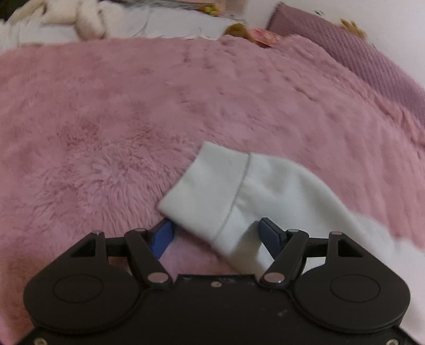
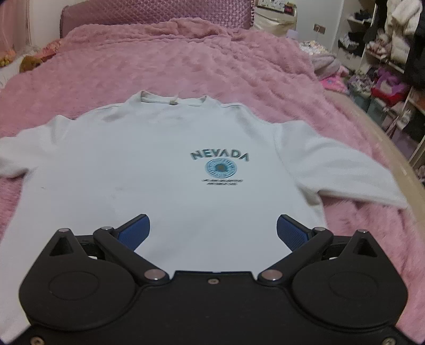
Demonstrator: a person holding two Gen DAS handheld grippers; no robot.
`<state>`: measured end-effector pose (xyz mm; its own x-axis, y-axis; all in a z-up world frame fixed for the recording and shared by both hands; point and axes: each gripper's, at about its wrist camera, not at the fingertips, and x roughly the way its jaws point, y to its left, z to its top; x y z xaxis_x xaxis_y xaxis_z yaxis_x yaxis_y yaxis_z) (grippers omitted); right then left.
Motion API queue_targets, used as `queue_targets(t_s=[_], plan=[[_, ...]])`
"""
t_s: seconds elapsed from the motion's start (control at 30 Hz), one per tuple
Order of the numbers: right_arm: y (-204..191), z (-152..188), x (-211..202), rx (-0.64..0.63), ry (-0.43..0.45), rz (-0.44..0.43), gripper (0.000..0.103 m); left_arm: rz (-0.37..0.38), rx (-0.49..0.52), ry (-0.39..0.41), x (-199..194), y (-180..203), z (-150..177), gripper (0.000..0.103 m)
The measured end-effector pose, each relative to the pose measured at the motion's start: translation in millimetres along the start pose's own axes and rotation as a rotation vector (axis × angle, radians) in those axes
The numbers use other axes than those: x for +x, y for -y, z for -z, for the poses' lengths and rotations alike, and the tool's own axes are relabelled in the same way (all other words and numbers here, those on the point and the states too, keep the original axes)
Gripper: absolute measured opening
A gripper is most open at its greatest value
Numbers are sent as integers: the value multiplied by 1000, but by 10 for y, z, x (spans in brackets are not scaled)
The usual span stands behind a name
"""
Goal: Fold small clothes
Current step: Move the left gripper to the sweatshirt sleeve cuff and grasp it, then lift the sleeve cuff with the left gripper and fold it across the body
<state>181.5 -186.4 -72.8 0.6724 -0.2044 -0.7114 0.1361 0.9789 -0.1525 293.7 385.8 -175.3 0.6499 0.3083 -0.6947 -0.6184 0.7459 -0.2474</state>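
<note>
Between the left tool's (image 1: 216,234) open jaws: sleeve cuff (image 1: 207,188).

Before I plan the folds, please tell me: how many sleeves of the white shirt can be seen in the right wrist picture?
2. One sleeve spreads out to the right of the NEVADA print; the other sleeve runs off the left edge, its cuff hidden.

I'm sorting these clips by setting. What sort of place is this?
Most likely a bedroom in a home. A white sweatshirt lies spread on a bed covered by a fluffy pink blanket, with a padded headboard behind and cluttered shelves of clothes and soft toys at the side.
</note>
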Motion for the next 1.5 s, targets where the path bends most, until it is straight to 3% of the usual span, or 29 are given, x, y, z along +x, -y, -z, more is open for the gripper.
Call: queue_targets(t_s=[0.1, 0.2, 0.23, 0.27, 0.37, 0.47, 0.63, 0.77, 0.93, 1.1, 1.33, 1.43, 1.5], plan=[[114, -27, 80, 1, -16, 54, 100, -30, 18, 13, -1, 51, -25, 67], [249, -37, 207, 21, -55, 117, 100, -79, 120, 45, -27, 213, 23, 59], [282, -36, 241, 23, -61, 147, 100, -81, 143, 49, -33, 248, 46, 39], [316, -31, 259, 27, -59, 168, 100, -78, 150, 44, -12, 248, 55, 12], [406, -47, 302, 54, -63, 225, 100, -48, 116, 28, -10, 238, 41, 7], [398, -89, 328, 9, -43, 361, 100, -46, 133, 40, -80, 267, 19, 6], [662, -191, 221, 99, -9, 326, 100, -2, 145, 99, -397, 346, -81, 6], [857, -209, 154, 85, 6, 371, 100, 57, 173, 168, -772, 628, -239, 6], [1219, -190, 17, 110, 5, 377, 100, 192, 288, 237, -1412, 1417, -186, 6], [1716, -104, -147, 136, 27, 406, 100, 382, 395, 259, -2010, 2517, 113, 6], [2361, -43, -44, 142, 21, 454, 100, 642, 515, 182, -2421, 4013, 1118, 6], [2611, -23, -27, 190, 23, 436, 100, 701, 605, 108, -2303, 4606, 1774, 6], [2712, 8, -5, 216, 24, 414, 100, 686, 682, 132, -2161, 4894, 2215, 6]])
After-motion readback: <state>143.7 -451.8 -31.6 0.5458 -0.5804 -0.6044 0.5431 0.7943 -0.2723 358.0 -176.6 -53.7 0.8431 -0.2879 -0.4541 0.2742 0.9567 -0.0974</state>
